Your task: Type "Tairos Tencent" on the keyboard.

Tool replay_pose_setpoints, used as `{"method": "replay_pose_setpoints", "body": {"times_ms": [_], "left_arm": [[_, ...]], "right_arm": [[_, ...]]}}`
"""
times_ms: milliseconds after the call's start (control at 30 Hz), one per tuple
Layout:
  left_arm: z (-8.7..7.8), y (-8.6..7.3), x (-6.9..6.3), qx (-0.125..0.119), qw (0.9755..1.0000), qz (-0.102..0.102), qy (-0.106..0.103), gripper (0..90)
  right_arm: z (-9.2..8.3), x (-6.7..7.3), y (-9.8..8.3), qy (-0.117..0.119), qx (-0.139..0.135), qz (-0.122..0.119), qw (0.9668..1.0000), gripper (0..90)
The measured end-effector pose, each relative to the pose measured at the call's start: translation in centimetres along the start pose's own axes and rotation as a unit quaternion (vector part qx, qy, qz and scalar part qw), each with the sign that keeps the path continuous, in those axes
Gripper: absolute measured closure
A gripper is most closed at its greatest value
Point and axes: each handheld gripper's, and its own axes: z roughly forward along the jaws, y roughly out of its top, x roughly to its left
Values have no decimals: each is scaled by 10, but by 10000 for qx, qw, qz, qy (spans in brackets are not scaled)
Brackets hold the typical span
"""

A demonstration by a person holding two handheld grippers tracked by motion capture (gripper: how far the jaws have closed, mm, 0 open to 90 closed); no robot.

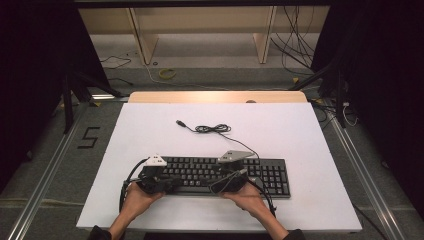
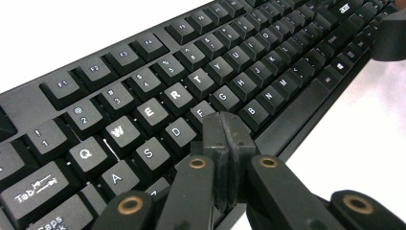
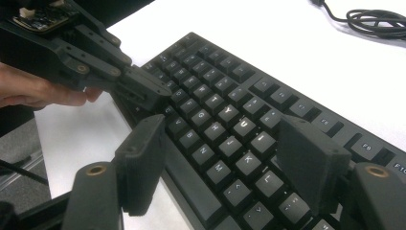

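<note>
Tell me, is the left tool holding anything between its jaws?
No. The left tool has its jaws pressed flat together, empty, over the keyboard near the F key.

My left gripper (image 2: 229,136), jaws pressed together on nothing, hovers over the black keyboard (image 2: 201,81), tips near the F key, pointing toward twelve o'clock.

You face a white rectangular tabletop (image 1: 300,130) on grey carpeted floor (image 1: 65,165), pale wooden shelving (image 1: 200,20) beyond, dark curtains (image 1: 30,75) flanking.

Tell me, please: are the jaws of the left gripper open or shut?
Shut. In the left gripper view the two black jaws of the left gripper press together with no gap, nothing between them, above the black computer keyboard.
</note>
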Motion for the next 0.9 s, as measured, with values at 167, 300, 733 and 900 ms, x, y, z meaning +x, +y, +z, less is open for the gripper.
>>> {"method": "replay_pose_setpoints", "body": {"times_ms": [167, 300, 733, 900], "left_arm": [[4, 1, -1, 26, 10000, -40, 0, 892], [5, 1, -1, 70, 10000, -11, 9, 892], [9, -1, 0, 122, 9999, -20, 3, 895], [8, -2, 0, 107, 9999, -20, 9, 894]], "right_arm": [[0, 1, 0, 6, -10, -19, 10000, 343], [-1, 1, 0, 8, -5, -21, 10000, 343], [-1, 1, 0, 4, 9, -7, 10000, 346], [-1, 2, 0, 10, 3, -16, 10000, 346]]}}
